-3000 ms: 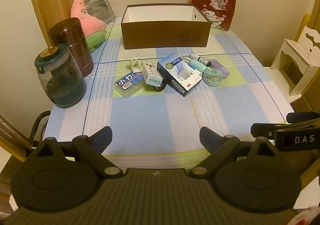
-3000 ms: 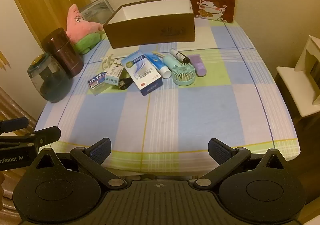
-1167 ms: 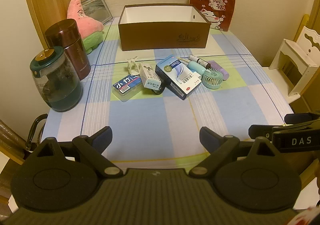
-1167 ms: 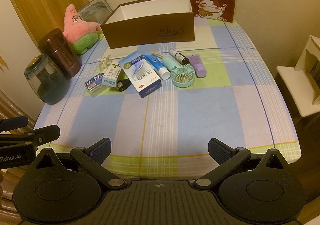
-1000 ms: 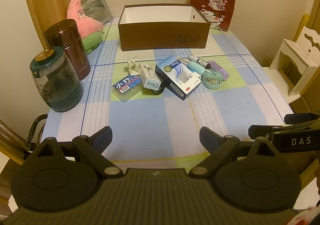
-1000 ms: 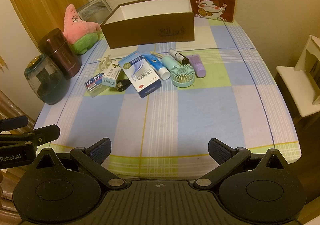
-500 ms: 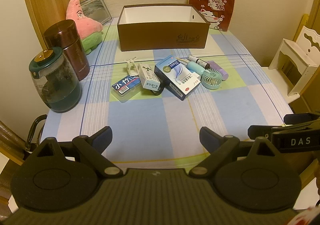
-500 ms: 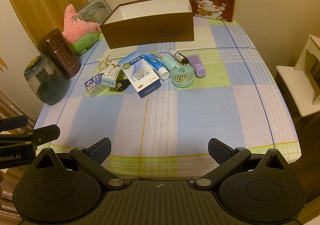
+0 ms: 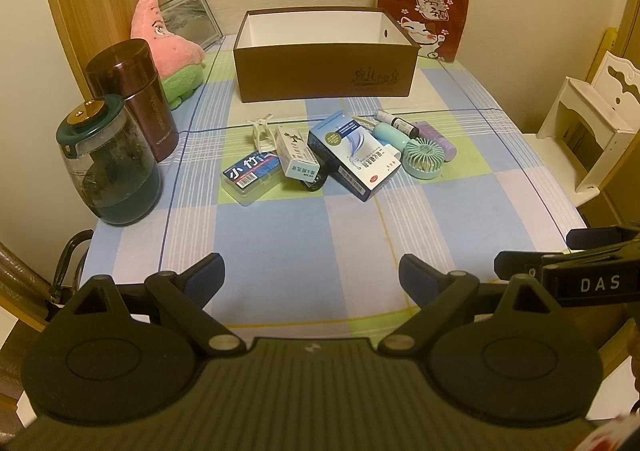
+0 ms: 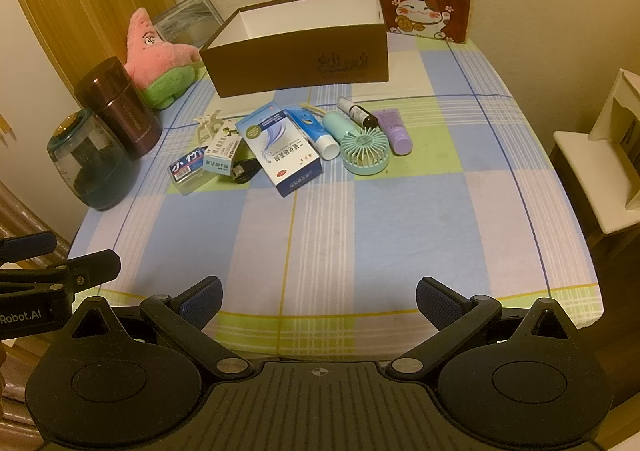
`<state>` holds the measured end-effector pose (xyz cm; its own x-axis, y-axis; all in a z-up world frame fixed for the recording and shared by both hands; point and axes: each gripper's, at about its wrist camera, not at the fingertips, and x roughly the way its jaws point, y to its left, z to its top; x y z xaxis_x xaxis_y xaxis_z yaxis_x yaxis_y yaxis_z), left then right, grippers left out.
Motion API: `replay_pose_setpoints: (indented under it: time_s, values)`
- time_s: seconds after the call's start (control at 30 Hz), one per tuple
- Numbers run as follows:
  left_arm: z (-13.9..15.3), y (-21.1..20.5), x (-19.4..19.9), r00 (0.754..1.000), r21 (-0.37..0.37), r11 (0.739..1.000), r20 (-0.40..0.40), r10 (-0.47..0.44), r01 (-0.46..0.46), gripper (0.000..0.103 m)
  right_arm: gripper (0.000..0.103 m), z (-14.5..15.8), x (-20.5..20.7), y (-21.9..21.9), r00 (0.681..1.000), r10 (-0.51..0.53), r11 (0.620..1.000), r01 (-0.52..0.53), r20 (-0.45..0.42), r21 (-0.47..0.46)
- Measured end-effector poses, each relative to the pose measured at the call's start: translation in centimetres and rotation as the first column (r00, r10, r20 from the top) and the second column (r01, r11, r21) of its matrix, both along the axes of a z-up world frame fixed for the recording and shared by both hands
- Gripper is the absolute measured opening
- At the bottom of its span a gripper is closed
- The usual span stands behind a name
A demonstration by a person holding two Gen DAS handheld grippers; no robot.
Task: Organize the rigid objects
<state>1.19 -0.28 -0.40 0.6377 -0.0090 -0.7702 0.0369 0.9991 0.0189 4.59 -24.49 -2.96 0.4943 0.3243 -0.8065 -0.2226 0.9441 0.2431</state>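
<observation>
An open brown cardboard box stands at the far middle of the checked tablecloth. In front of it lies a row of small items: a white clip, a clear floss case, a small white carton, a black cable, a blue-white medicine box, a blue tube, a teal mini fan, a dark vial and a purple tube. My left gripper and right gripper both hang open over the near table edge, empty.
A glass kettle, a maroon flask, a pink star plush and a picture frame line the left side. A cat-print cushion leans on the wall. A white chair stands right.
Both grippers have drifted slightly with small view shifts. Nothing on the table has moved, and both stay open.
</observation>
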Motion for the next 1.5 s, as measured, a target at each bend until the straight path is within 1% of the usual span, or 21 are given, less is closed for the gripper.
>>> replay_pose_setpoints:
  time_s: [0.33, 0.57, 0.8, 1.03, 1.1, 1.17, 1.23, 1.37, 1.5]
  values:
    - [0.1, -0.4, 0.3, 1.0, 0.001, 1.0, -0.003, -0.001, 0.001, 0.093, 0.103, -0.3, 0.3, 0.1, 1.0, 0.001, 1.0, -0.001, -0.005, 0.005]
    - [-0.9, -1.0, 1.3, 1.0, -0.002, 1.0, -0.018, -0.007, 0.007, 0.093, 0.103, -1.1, 0.6, -0.4, 1.0, -0.001, 1.0, 0.001, -0.001, 0.028]
    - [-1.7, -0.3, 2.2, 1.0, -0.014, 1.0, -0.028, -0.012, 0.012, 0.093, 0.103, -1.9, 1.1, -0.6, 1.0, 0.012, 0.998, -0.013, 0.026, 0.069]
    - [-2.7, -0.1, 4.6, 0.999, -0.006, 1.0, -0.034, -0.02, 0.02, 0.093, 0.103, -2.5, 3.6, -0.3, 0.998, 0.036, 0.994, -0.041, 0.048, 0.1]
    - [-2.9, -0.1, 5.2, 0.999, -0.008, 1.0, -0.033, -0.026, 0.026, 0.093, 0.103, -2.6, 4.2, -0.1, 0.998, 0.037, 0.994, -0.042, 0.056, 0.097]
    - [-3.0, 0.0, 5.9, 0.999, -0.009, 0.999, -0.034, -0.034, 0.034, 0.089, 0.103, -2.7, 5.0, 0.1, 0.997, 0.039, 0.994, -0.044, 0.06, 0.096]
    - [-3.2, 0.1, 6.7, 0.999, -0.006, 0.999, -0.034, -0.039, 0.039, 0.089, 0.103, -2.9, 5.8, 0.3, 0.997, 0.046, 0.994, -0.052, 0.064, 0.097]
    - [-3.6, 0.4, 8.1, 0.998, 0.01, 0.999, -0.026, -0.049, 0.049, 0.089, 0.103, -3.5, 7.4, 0.9, 0.994, 0.079, 0.993, -0.085, 0.07, 0.085]
    - [-4.1, 0.9, 9.7, 0.998, 0.01, 0.998, -0.022, -0.064, 0.064, 0.086, 0.103, -4.3, 9.1, 1.8, 0.992, 0.109, 0.99, -0.114, 0.065, 0.078]
